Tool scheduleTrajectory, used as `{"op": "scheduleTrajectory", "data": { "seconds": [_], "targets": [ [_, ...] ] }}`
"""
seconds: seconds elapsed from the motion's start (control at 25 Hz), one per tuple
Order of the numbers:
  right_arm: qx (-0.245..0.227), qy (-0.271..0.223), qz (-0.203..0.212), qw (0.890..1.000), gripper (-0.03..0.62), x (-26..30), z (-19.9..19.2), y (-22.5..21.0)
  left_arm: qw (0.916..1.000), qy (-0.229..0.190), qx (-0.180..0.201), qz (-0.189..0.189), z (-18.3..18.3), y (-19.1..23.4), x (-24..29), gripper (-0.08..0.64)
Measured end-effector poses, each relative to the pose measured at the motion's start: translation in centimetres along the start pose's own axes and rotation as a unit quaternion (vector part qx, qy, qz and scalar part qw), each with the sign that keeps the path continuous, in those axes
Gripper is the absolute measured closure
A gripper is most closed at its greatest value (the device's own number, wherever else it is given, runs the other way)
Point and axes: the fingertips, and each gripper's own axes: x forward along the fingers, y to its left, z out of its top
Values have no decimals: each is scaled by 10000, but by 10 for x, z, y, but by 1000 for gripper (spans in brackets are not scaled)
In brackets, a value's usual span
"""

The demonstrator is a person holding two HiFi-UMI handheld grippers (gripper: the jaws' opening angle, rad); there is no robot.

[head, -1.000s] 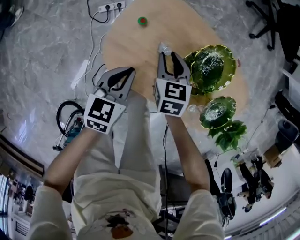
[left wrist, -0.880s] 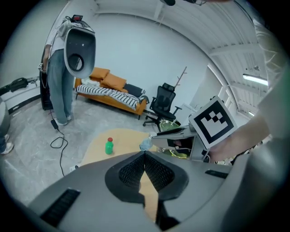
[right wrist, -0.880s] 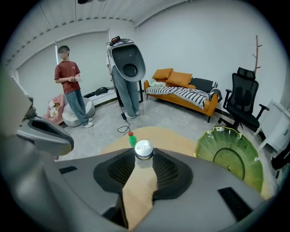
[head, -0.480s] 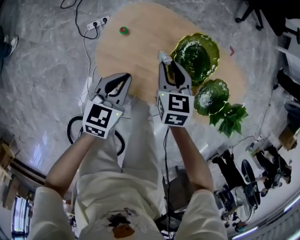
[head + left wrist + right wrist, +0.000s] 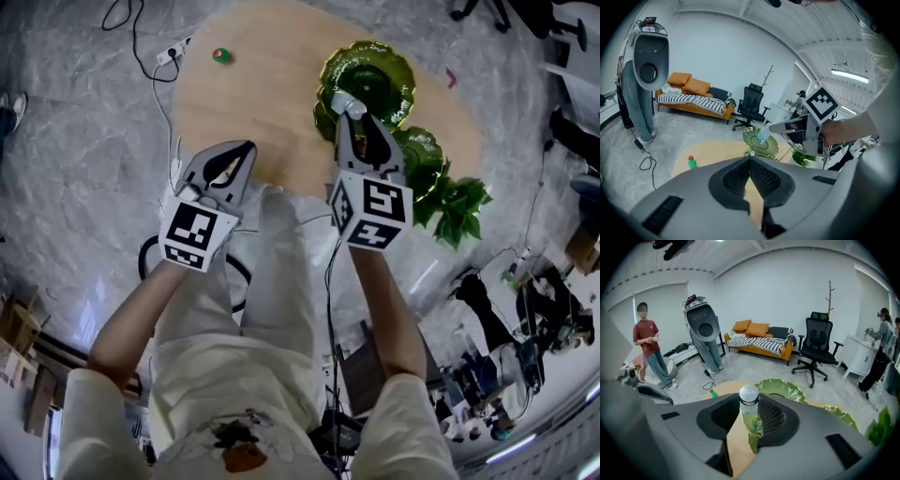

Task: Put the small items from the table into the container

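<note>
My right gripper (image 5: 352,117) is shut on a small clear bottle (image 5: 348,103) with a pale cap. It holds the bottle above the near rim of the large green leaf-shaped dish (image 5: 370,66). The right gripper view shows the bottle (image 5: 749,401) upright between the pads (image 5: 769,414), with that dish (image 5: 780,387) behind it. My left gripper (image 5: 244,150) is shut and holds nothing, over the near edge of the wooden table (image 5: 272,103). A small green bottle with a red cap (image 5: 221,55) stands at the table's far left; it also shows in the left gripper view (image 5: 692,162).
A second, smaller green dish (image 5: 424,155) and a leafy plant (image 5: 461,202) sit at the table's right end. A power strip with cables (image 5: 173,52) lies on the floor to the left. A person (image 5: 647,345) stands by the wall; a sofa (image 5: 761,345) and office chair (image 5: 816,350) lie beyond.
Both grippers have risen. The right one carried the clear bottle from beside the large dish's left rim to above its near rim. The left stayed shut.
</note>
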Motion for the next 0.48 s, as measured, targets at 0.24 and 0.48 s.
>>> {"op": "scheduleTrajectory", "data": {
  "seconds": [0.24, 0.48],
  "targets": [
    [-36, -109, -173, 9998, 469, -40, 4, -35, 9999, 15, 94, -90, 2, -20, 4, 551],
    [-93, -220, -444, 9987, 469, -74, 0, -64, 9997, -22, 206, -162, 9, -37, 7, 551]
  ]
}}
